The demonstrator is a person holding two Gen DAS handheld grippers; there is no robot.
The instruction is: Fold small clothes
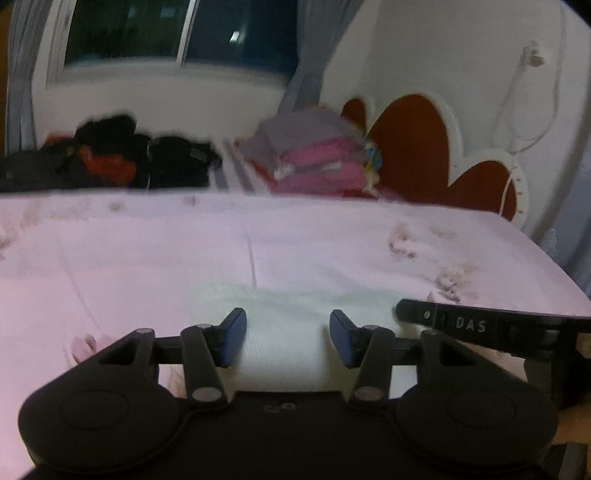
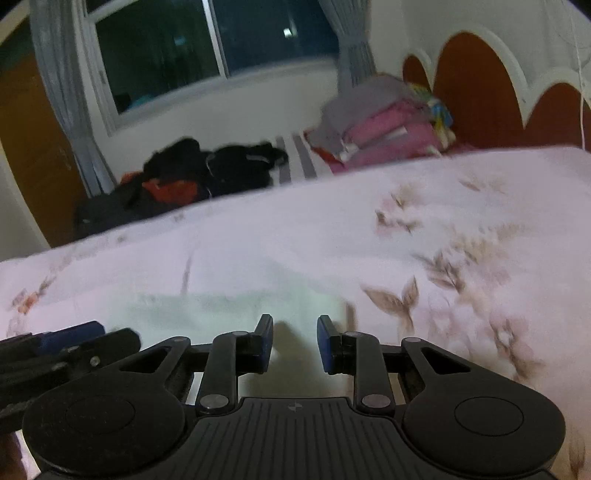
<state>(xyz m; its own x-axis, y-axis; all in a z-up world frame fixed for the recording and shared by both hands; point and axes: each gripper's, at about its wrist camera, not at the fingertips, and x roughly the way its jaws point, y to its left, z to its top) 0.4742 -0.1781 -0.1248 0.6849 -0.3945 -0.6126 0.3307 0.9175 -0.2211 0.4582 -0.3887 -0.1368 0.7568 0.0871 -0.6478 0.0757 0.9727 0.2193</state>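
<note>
Lying flat on the bed (image 1: 129, 251), a small white cloth (image 1: 288, 332) sits right in front of both grippers, its surface finely ribbed or knitted and its far edge soft and slightly rumpled. In the right wrist view the same cloth (image 2: 221, 314) looks pale, faintly greenish, with a straight right-hand edge. The left gripper (image 1: 288, 338) hangs over it with its blue-padded fingers (image 1: 232, 338) spread wide apart, nothing between them. The right gripper (image 2: 295, 343) is also parted, its fingers (image 2: 264, 343) separated by a narrower gap and holding nothing; its shadow falls on the cloth. Each gripper's black tip shows at the edge of the other's view, just beside. The bed sheet is pale pink, printed with muted brown leaf sprigs. Farther back, a pile of folded pink and grey clothes (image 1: 314, 155) rests against the scalloped red-and-white headboard (image 1: 417, 144), and a heap of dark clothing (image 1: 110, 155) lies below the window (image 1: 177, 33).
</note>
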